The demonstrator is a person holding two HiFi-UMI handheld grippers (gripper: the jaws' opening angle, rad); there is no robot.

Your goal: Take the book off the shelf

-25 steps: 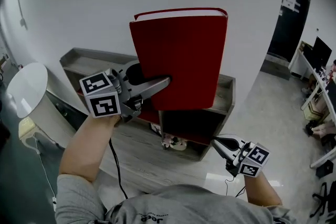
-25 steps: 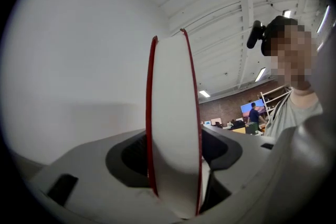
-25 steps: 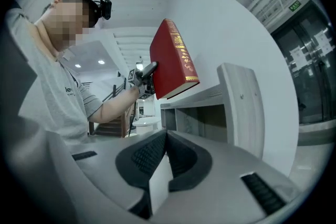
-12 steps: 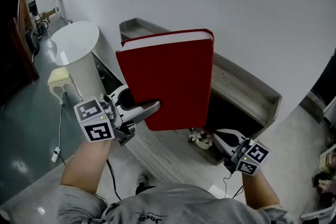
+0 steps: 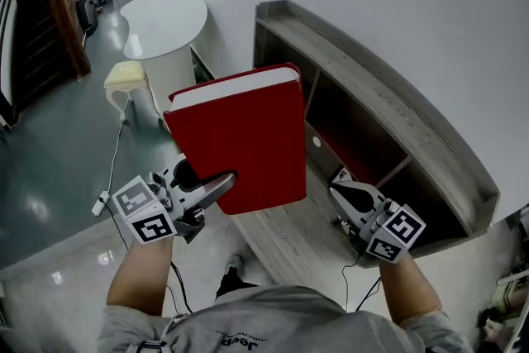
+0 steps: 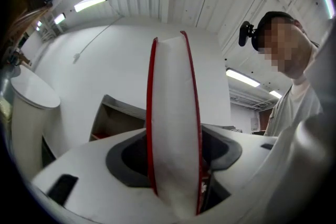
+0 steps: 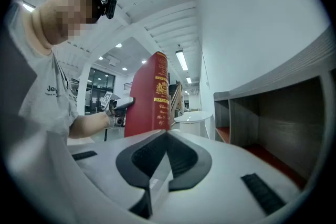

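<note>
A thick red hardcover book (image 5: 240,136) is held upright in the air, clear of the grey wooden shelf (image 5: 372,87). My left gripper (image 5: 223,182) is shut on its lower edge, one finger lying across the front cover. In the left gripper view the white page block (image 6: 173,113) stands between the two jaws. My right gripper (image 5: 337,193) hangs to the right of the book, near the shelf's lower front, shut with nothing in it. From the right gripper view the book's spine (image 7: 157,97) with gold print shows beyond the meeting tips (image 7: 167,134).
The shelf's open compartments (image 7: 273,107) run along the white wall at the right. A round white table (image 5: 165,16) and a cream stool (image 5: 126,74) stand at the shelf's far end. A wooden staircase (image 5: 50,21) is at the far left; a cable (image 5: 111,169) lies on the floor.
The book, still in my left gripper, has moved away from the shelf, down and to the left. The right gripper has moved along with it, staying shut. The view has swung leftward.
</note>
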